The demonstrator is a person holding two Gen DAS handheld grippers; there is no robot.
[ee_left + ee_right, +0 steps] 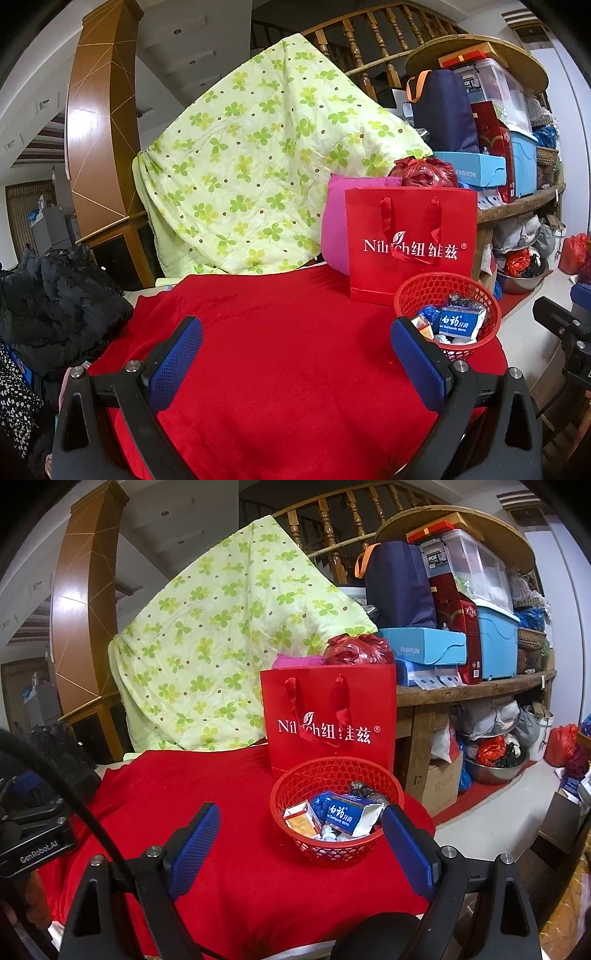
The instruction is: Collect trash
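L view pink cushion (pixel 334 225), R view cardboard box (pixel 441 782)

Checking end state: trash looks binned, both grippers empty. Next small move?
Probably just back both away. The red basket already holds the wrappers and boxes, the red cloth shows no loose trash, and the left gripper and right gripper are open, empty.

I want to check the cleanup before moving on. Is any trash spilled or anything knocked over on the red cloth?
Nothing stands out. The trash sits inside the upright red basket, the red cloth around it is bare, and the red gift bag stands upright behind the basket.
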